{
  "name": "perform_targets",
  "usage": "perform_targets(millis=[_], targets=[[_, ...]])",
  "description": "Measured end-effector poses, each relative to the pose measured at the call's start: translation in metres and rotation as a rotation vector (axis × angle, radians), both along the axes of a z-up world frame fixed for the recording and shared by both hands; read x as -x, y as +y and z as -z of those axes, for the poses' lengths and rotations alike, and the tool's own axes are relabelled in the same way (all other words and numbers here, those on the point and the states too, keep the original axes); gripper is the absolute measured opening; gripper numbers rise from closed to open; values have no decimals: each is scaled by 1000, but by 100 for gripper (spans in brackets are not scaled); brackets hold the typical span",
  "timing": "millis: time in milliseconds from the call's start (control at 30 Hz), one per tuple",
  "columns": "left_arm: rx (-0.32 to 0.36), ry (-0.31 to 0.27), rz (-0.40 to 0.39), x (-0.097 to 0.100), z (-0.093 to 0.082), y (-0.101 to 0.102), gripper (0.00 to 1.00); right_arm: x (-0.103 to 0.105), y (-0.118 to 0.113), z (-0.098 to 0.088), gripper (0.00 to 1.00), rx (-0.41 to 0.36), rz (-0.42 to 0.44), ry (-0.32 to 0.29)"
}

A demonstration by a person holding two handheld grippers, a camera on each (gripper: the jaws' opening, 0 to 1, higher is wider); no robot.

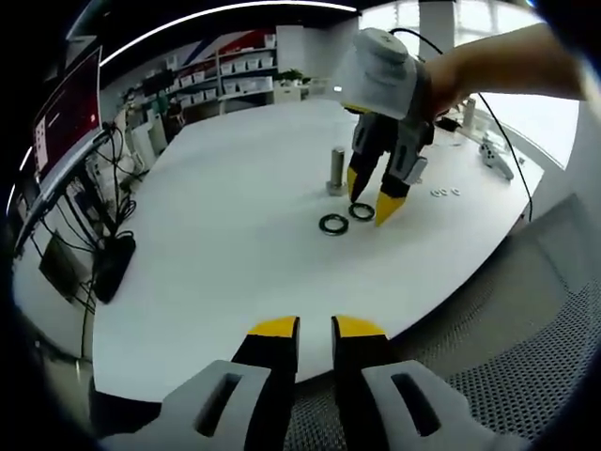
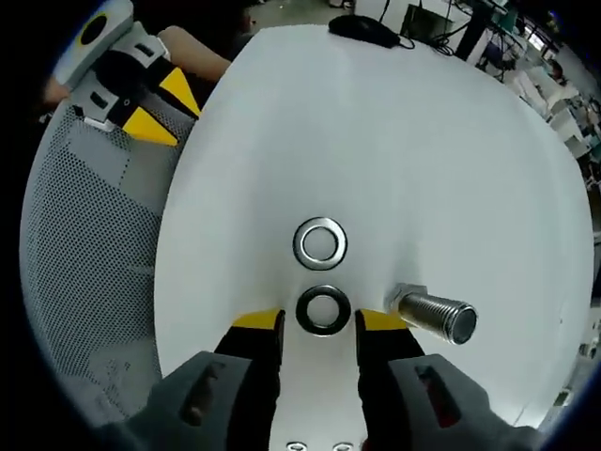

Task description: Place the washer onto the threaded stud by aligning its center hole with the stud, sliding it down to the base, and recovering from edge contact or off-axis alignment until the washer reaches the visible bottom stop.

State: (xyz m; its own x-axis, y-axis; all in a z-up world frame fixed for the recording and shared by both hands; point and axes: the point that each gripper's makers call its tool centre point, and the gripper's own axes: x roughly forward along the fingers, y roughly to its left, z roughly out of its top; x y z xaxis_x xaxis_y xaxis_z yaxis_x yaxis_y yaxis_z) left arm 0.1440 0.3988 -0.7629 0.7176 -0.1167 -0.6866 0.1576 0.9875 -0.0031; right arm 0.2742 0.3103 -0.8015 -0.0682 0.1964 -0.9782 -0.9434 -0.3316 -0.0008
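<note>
A threaded steel stud (image 1: pixel 337 169) (image 2: pixel 437 317) stands on its hex base on the white table (image 1: pixel 225 254). Two dark ring washers lie beside it. The nearer washer (image 2: pixel 323 310) (image 1: pixel 362 211) lies flat on the table between the jaws of my right gripper (image 2: pixel 319 324) (image 1: pixel 371 200), which is open and straddles it without closing on it. The stud is just right of the right-hand jaw in the right gripper view. The second washer (image 2: pixel 320 242) (image 1: pixel 333 225) lies a little beyond. My left gripper (image 1: pixel 315 329) (image 2: pixel 160 105) hovers at the table's edge with a narrow gap and nothing between its jaws.
Several small washers (image 1: pixel 446 193) lie right of the stud. A grey mesh chair (image 2: pixel 84 282) (image 1: pixel 526 366) sits at the table's edge. A monitor (image 1: pixel 66 127) and cables (image 1: pixel 113 263) stand off the far left side. A black mouse (image 2: pixel 366 28) rests at the far rim.
</note>
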Motion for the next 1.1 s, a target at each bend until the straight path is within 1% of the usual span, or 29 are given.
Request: perform_targets(millis=[67, 167, 233, 267, 333, 533, 600, 667, 700, 767, 800, 933, 1000, 1100], targets=[[1, -1, -2, 0, 0, 0, 11, 0, 0, 0, 32, 1, -31, -3], [2, -2, -5, -1, 0, 0, 11, 2, 1, 0, 31, 1, -46, -4], [2, -1, -4, -1, 0, 0, 11, 3, 2, 0, 25, -7, -43, -6], [2, -1, -4, -1, 0, 0, 11, 3, -1, -1, 24, 13, -24, -14], [1, -1, -4, 0, 1, 0, 11, 4, 1, -1, 24, 1, -30, -10], [1, -2, -7, -1, 0, 0, 11, 3, 2, -2, 24, -14, -5, -13], [1, -2, -7, -1, 0, 0, 11, 2, 2, -2, 24, -42, 34, -10], [1, -3, -8, -1, 0, 1, 11, 1, 2, -4, 23, -89, 99, -13], [1, -3, -8, -1, 0, 1, 11, 0, 3, -4, 23, -130, 134, -14], [1, -3, -9, -1, 0, 1, 11, -1, 1, -4, 23, -172, 176, -16], [1, -3, -9, -1, 0, 0, 11, -1, 1, -5, 23, -202, 211, -15], [0, 0, -6, 0, -1, 0, 11, -1, -3, -8, 23, -282, 308, 9], [-1, 0, -4, 0, -1, 0, 11, -2, -4, -11, 23, -309, 335, 8], [-1, 1, -4, 0, -1, 0, 11, -4, -6, -16, 23, -332, 351, 5]])
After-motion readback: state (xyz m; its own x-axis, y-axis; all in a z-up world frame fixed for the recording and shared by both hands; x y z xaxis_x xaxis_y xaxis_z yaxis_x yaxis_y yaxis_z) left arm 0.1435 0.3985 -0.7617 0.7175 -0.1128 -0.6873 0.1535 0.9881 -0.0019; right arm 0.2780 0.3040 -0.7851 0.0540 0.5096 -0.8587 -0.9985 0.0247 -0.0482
